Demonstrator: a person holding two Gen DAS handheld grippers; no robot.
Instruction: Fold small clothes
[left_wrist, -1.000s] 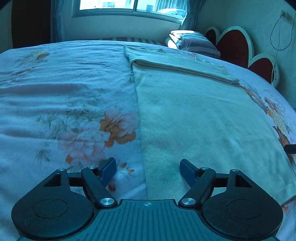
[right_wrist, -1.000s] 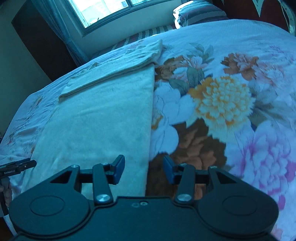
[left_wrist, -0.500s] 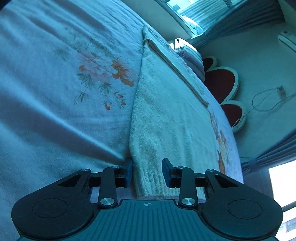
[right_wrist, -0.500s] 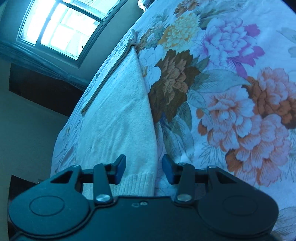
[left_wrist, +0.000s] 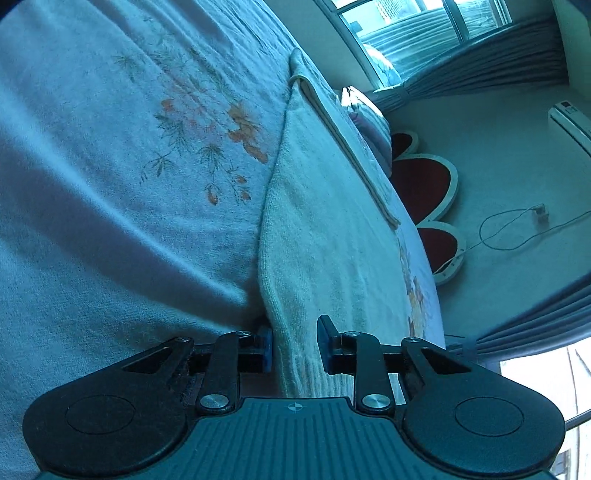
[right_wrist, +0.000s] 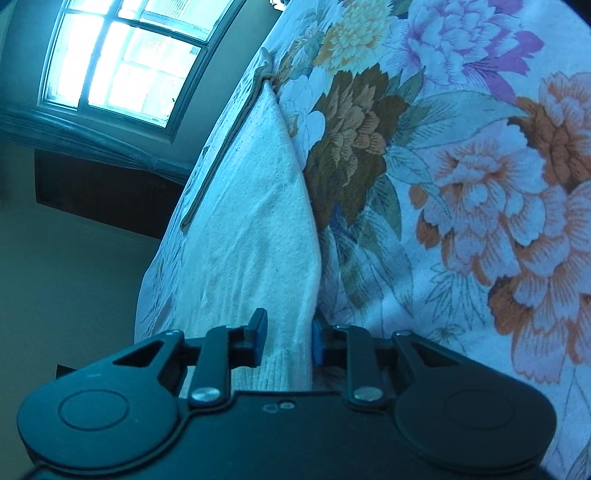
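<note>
Cream knit garment (left_wrist: 317, 236) lies flat on the bed (left_wrist: 110, 206), stretched lengthwise away from both cameras, with a folded band across its far end. Its ribbed near hem sits between the fingers of both tools. The left tool (left_wrist: 294, 345) has its jaws narrowed around the hem's left corner, blue pads touching or just beside the fabric; whether it truly pinches cannot be told. The right tool (right_wrist: 286, 338) frames the hem's right corner (right_wrist: 288, 363) the same way, pads close against the knit. A floral bedsheet (right_wrist: 461, 184) covers the bed. Beyond it stand a heart-shaped headboard (left_wrist: 428, 184), a window (right_wrist: 122, 62) and curtains (left_wrist: 480, 74).
</note>
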